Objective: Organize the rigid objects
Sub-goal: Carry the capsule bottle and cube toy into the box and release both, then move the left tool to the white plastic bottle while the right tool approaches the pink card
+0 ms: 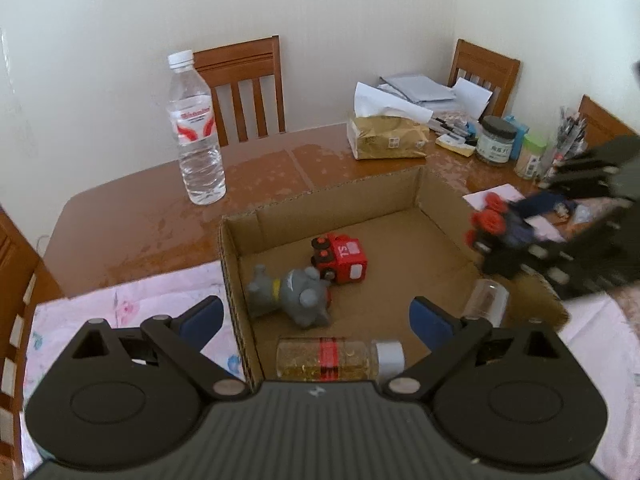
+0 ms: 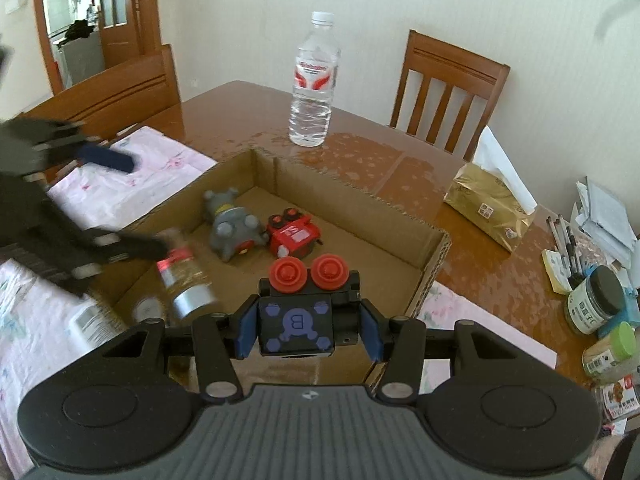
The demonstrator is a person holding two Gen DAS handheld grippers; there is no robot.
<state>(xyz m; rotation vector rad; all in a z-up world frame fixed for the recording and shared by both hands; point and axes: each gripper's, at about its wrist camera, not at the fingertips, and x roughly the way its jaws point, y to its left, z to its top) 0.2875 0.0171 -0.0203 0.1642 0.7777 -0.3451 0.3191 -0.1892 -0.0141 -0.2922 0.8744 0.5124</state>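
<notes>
Fingers of your right gripper clamp the flat sides of a dark blue toy block car, its two red wheels pointing forward, as you carry it over the near rim of the cardboard box. The squared plastic body gives the blue pads firm, parallel faces, which is probably why you hold it crosswise. Your left gripper hangs over the box's other end with its jaws spread wide and nothing between them, seemingly free for the next item. Inside, on rough corrugated board, lie a smooth grey figurine on its back, a boxy red toy truck touching it, and a clear cylindrical bottle with a silver cap on its side. A water bottle stands upright on the glossy wooden table beyond the box.
</notes>
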